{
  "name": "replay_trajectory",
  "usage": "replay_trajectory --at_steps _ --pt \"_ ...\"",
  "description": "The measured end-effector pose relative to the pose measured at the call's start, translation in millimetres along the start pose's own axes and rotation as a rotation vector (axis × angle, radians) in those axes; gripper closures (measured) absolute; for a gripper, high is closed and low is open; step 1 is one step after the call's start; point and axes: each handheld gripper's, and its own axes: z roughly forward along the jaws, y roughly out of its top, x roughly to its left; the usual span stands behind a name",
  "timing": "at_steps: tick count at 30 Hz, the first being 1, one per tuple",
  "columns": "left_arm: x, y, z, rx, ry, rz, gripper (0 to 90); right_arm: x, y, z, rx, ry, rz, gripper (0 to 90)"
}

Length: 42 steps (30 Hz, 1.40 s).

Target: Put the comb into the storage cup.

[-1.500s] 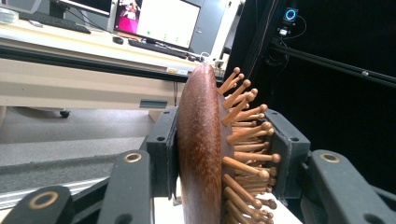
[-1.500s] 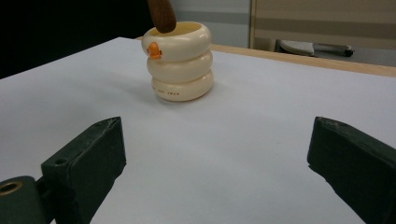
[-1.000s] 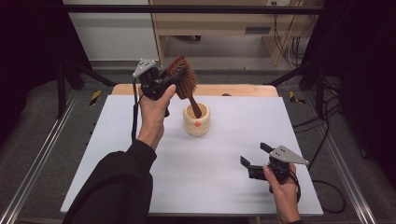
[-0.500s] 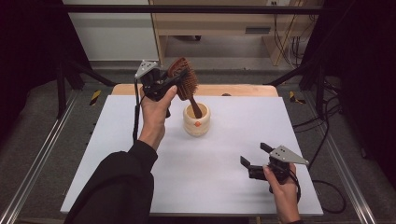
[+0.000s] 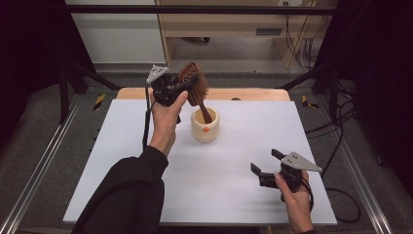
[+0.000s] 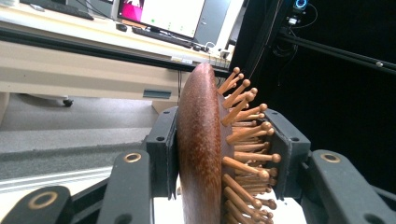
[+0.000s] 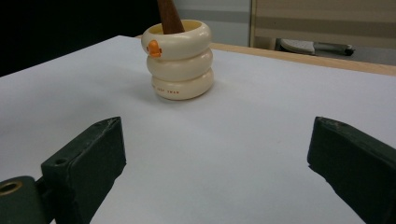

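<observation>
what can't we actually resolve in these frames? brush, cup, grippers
- Hairbrush handle tip: hidden inside the cream cup in the high view; left gripper view cuts the handle off at its bottom edge.
- Small print on the cup's lowest ring: too small to read in the right gripper view.
- Left gripper pad contact: blocked by the hand in the high view.
- Right gripper: jaw ends cropped by the frame edges.

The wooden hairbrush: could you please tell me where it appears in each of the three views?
High view: hairbrush upper centre, head clamped in the left gripper, handle down in the cream cup.
Left gripper view: brush head centre, between the jaws.
Right gripper view: its handle at top, in the cup.
Shared landmark: the cup.
</observation>
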Motion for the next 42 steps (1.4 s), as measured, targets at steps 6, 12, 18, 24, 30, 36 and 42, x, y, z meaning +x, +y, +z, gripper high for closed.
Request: replay_trajectory --at_steps 6,12,18,24,30,36,42 --pt "1.2 -8.3 5.7 0.015 0.001 -0.004 52.0 -0.1 -0.1 0.0 0.0 -0.001 0.0 4.7" --pt "0.4 -14.1 9.8 0.021 -0.005 -0.003 52.0 0.7 -0.5 0.6 0.003 0.003 0.0 4.7" --pt "0.4 -17.8 11.5 0.024 0.003 -0.005 52.0 0.8 -0.6 0.6 0.004 0.003 0.001 4.7" --pt "0.6 -18.9 12.8 0.027 0.003 -0.006 51.9 0.6 -0.6 0.7 0.004 0.004 0.001 4.7" --pt "1.1 -21.3 14.1 0.028 0.004 -0.007 51.9 0.7 -0.7 1.0 0.004 0.005 0.002 4.6" --pt "2.1 -25.4 15.1 0.039 0.003 -0.008 51.9 0.4 -1.0 1.1 0.007 0.004 0.001 4.7" --pt "3.1 -28.5 15.2 0.041 0.005 -0.011 51.8 0.6 -1.1 1.3 0.009 0.006 0.002 4.6"
